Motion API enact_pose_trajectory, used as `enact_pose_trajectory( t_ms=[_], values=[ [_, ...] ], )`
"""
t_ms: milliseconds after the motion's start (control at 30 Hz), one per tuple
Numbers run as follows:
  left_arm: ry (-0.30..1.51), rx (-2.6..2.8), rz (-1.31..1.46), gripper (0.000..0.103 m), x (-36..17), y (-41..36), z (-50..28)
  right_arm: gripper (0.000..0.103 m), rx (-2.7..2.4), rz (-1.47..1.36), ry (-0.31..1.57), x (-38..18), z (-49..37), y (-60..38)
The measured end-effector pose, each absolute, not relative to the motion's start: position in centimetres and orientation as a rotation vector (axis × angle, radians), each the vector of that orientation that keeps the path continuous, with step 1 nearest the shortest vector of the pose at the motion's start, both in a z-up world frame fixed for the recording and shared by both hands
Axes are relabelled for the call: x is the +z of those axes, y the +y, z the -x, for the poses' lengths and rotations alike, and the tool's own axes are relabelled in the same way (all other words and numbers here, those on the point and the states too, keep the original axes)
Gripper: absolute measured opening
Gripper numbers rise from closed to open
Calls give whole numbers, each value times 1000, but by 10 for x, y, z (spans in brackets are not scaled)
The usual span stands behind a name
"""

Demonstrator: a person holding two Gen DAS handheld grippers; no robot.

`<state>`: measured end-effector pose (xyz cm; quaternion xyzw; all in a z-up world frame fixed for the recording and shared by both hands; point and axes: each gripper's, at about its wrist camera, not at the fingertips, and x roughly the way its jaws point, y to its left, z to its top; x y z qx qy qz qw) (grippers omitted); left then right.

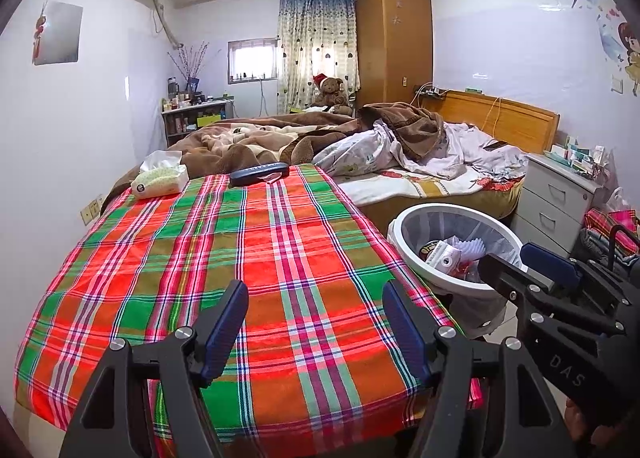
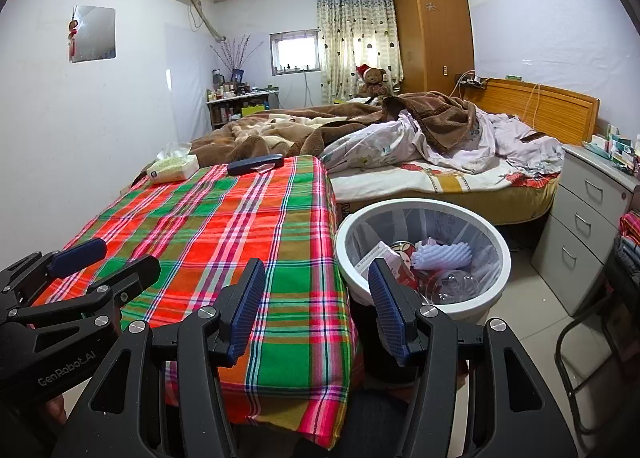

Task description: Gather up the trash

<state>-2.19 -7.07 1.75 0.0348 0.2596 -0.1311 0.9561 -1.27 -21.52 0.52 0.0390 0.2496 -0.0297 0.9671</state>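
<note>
A white round trash bin (image 1: 440,283) (image 2: 343,254) with a clear liner stands on the floor, right of the table. It holds a white foam net (image 2: 442,255), a small carton, a clear plastic bottle and other scraps. The table's red and green plaid cloth (image 1: 280,258) (image 2: 224,226) has a small clear wrapper (image 1: 273,178) (image 2: 265,169) at its far end, beside a dark blue case (image 1: 258,173) (image 2: 254,165). My left gripper (image 1: 316,314) (image 2: 116,258) hovers open over the near cloth, holding nothing. My right gripper (image 2: 316,278) (image 1: 520,260) is open and holds nothing, at the table's right edge next to the bin.
A tissue pack (image 1: 160,178) (image 2: 172,168) lies at the table's far left. Behind the table is an unmade bed (image 1: 400,154) with brown blankets. A grey drawer unit (image 2: 584,218) stands right of the bin, and a black chair frame (image 2: 580,342) is at the near right.
</note>
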Motion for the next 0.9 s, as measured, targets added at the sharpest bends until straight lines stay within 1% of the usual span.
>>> enact_pose_trajectory(
  t_ms=[900],
  values=[
    [525,-271,-71,69,17,-71,22,55,-62,-75,503,7,15,-215]
  ],
)
